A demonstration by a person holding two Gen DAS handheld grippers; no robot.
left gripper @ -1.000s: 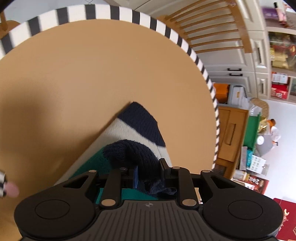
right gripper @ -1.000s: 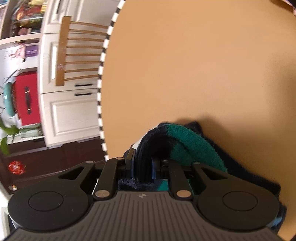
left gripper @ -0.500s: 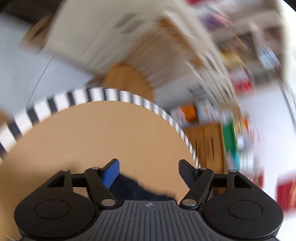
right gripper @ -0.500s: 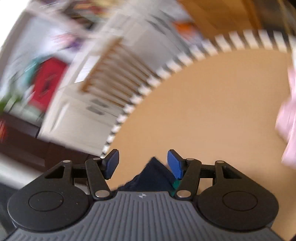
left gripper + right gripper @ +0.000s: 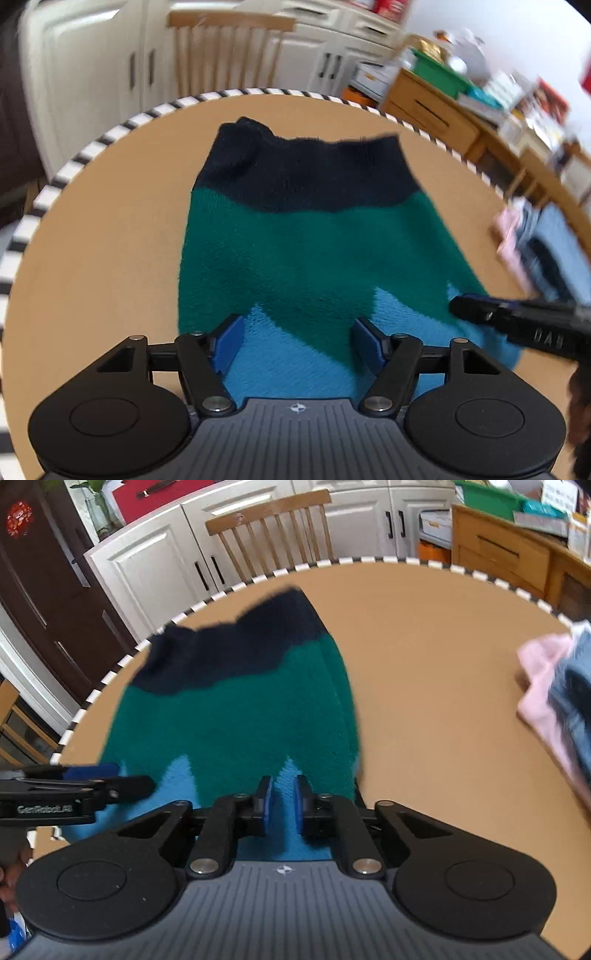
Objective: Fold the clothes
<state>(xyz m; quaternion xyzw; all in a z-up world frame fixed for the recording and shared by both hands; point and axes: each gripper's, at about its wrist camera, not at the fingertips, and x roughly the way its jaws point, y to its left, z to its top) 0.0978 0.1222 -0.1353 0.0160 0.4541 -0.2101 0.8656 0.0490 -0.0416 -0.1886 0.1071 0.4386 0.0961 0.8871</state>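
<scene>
We note the left gripper [image 5: 295,341] wide but closing and the right gripper [image 5: 283,805] narrowing, both empty above the folded sweater [image 5: 303,236].

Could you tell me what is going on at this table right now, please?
A person is folding clothes with a hand-held gripper in each hand. A knitted sweater in navy, green and blue lies folded on the round table. The left hand-held gripper is over its blue near edge, jaws apart and closing, pads not pressing the knit. The right hand-held gripper is also at that edge, its jaws closing to a narrow gap. A pile of pink and grey clothes sits to the right.
</scene>
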